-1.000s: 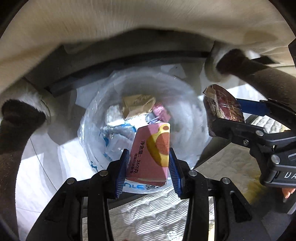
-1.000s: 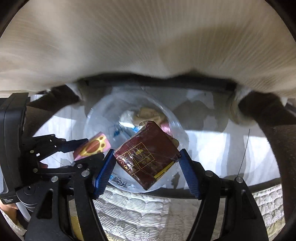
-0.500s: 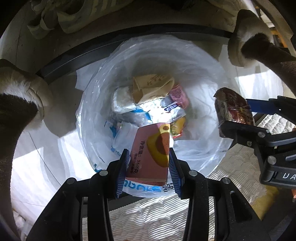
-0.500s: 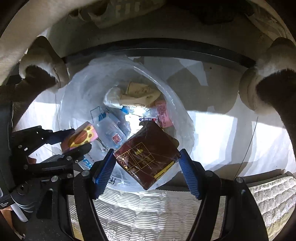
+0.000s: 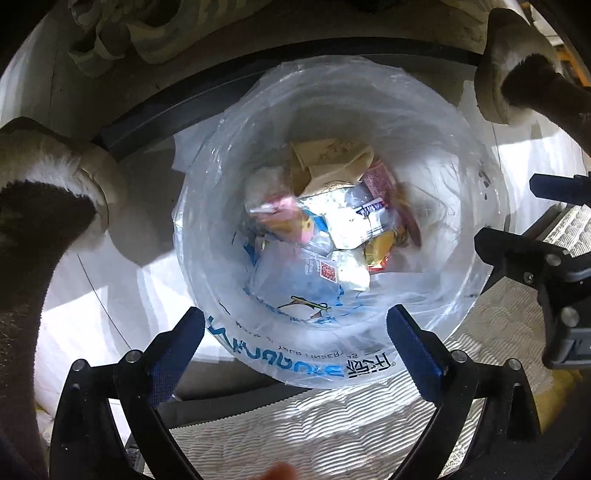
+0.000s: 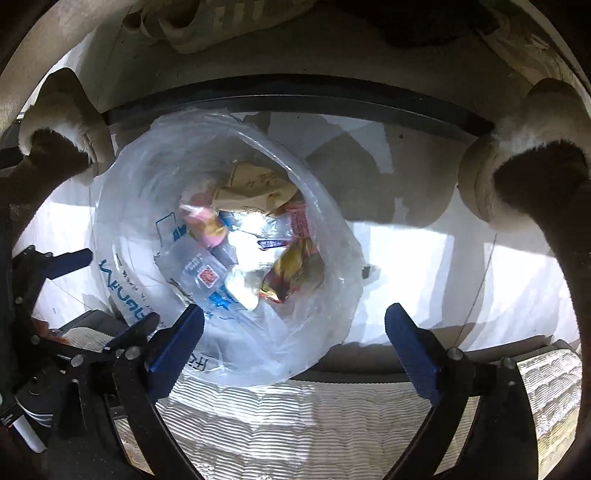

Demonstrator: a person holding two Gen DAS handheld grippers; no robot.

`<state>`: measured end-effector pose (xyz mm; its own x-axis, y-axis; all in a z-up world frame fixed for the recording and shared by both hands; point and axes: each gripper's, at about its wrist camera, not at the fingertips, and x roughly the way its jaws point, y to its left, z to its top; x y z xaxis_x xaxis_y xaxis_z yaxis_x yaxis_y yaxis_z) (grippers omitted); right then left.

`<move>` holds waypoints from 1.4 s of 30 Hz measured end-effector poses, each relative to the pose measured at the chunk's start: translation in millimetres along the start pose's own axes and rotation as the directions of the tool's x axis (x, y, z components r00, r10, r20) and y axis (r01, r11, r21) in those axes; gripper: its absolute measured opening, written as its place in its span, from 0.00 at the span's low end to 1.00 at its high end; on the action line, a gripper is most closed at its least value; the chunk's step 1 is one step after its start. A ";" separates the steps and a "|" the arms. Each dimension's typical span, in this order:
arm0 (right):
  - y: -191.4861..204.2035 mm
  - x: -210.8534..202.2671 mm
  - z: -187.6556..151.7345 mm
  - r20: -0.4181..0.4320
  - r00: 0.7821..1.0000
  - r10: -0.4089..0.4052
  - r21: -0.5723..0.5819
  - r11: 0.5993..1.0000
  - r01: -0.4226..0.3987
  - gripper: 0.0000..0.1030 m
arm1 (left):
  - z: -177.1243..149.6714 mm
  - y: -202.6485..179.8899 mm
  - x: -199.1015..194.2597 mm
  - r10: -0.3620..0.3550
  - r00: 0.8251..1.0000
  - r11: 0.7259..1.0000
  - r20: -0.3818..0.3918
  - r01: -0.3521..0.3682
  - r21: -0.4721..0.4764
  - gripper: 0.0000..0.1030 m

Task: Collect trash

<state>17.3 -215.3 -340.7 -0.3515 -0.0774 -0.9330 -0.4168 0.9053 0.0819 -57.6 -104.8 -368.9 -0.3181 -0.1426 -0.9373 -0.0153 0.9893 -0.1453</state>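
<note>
A round bin lined with a clear plastic bag stands on the floor below both grippers; it also shows in the right wrist view. Several wrappers lie at its bottom, among them a pink and yellow packet, blurred, and a dark red packet. My left gripper is open and empty above the bin's near rim. My right gripper is open and empty above the bin's near right side. Each gripper shows at the edge of the other's view.
A white ribbed mattress edge lies just under both grippers. The person's furry slippers stand left and right of the bin. A pale shoe lies beyond a dark floor strip.
Both grippers opened. The pink and yellow packet left my left gripper and the dark red packet left my right gripper; both now lie in the bin.
</note>
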 end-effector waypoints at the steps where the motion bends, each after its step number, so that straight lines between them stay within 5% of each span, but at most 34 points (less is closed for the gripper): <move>1: 0.5 -1.5 -0.1 0.004 1.000 -0.005 -0.001 1.000 0.005 0.95 | -0.2 0.9 -2.5 -0.002 1.000 1.000 0.006 0.002 -0.005 0.94; 16: 7.6 -47.6 -10.9 0.134 0.987 -0.084 -0.029 0.996 0.088 0.95 | -12.9 -2.9 -55.0 0.015 0.993 1.000 0.121 -0.015 0.002 0.94; 26: 10.3 -97.0 -31.9 0.271 0.959 -0.082 -0.016 0.996 0.089 0.95 | -32.6 -16.4 -110.5 0.047 0.958 0.998 0.284 -0.057 0.027 0.94; 33: 15.7 -143.6 -60.4 0.436 0.897 -0.076 -0.022 0.995 0.095 0.95 | -58.8 -21.2 -156.3 0.023 0.907 0.998 0.421 -0.042 0.036 0.94; 42: 22.5 -202.6 -103.1 0.642 0.762 -0.086 -0.037 0.989 0.143 0.95 | -101.1 -28.8 -210.9 0.061 0.780 0.996 0.622 -0.091 0.016 0.94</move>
<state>-7.3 -222.3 -113.7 0.3056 0.1312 -0.9431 -0.4938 0.8687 -0.0391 -85.9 -100.0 -135.0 0.3408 -0.0706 -0.9375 0.0293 0.9975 -0.0645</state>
